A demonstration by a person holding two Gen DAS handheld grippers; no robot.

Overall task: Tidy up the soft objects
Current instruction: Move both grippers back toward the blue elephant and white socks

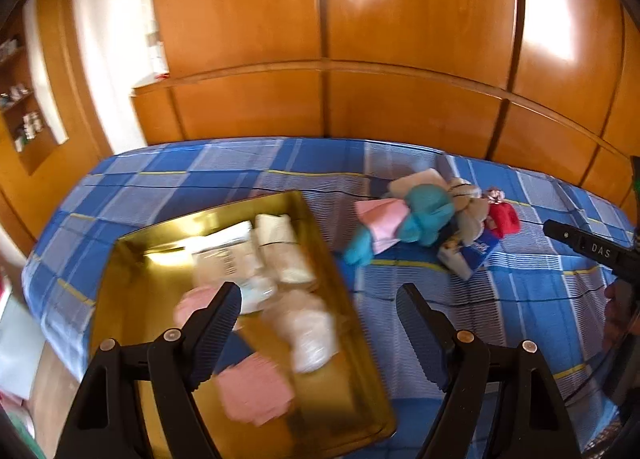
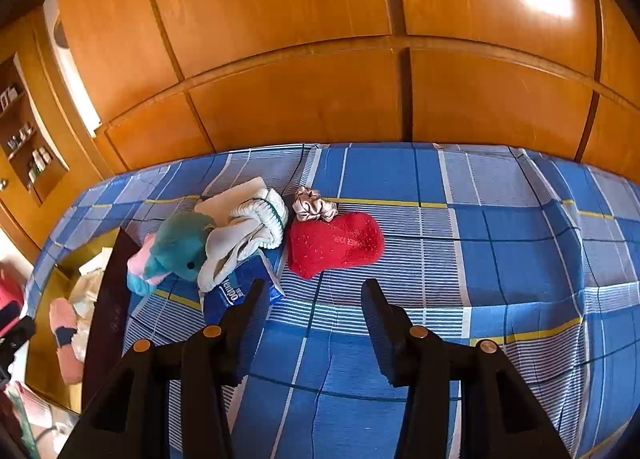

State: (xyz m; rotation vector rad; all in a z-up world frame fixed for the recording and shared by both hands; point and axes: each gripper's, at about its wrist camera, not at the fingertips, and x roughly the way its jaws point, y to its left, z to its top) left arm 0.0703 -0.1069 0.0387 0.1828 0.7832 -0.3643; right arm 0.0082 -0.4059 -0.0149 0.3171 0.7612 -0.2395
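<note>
The left gripper (image 1: 320,301) hangs with its fingers spread wide and nothing between them, above the near half of a gold tray (image 1: 160,255) that sits on the bed (image 1: 520,299). Under its left finger lies a pink sock (image 1: 256,391) with a dark blue band; just beside that is a crumpled white bundle (image 1: 310,333), and farther back a rolled cream cloth (image 1: 282,255) and what looks like a packet with printed text (image 1: 224,255), though blur makes that one hard to read.

The right gripper (image 2: 314,291) is also spread and holds nothing, poised over the blue checked bedcover (image 2: 500,227). Just ahead of its left finger a blue tissue pack (image 2: 236,293) lies partly under a white sock (image 2: 256,231). A teal and pink plush toy (image 2: 176,249) touches that sock on the left. To the right, a red sock (image 2: 334,245) lies flat, just beside the pile, and a silvery hair scrunchie (image 2: 312,209) rests against its far edge.

The tray's edge (image 2: 108,299) shows at the left of the right wrist view. Wooden wardrobe doors (image 2: 300,39) stand behind the bed.
</note>
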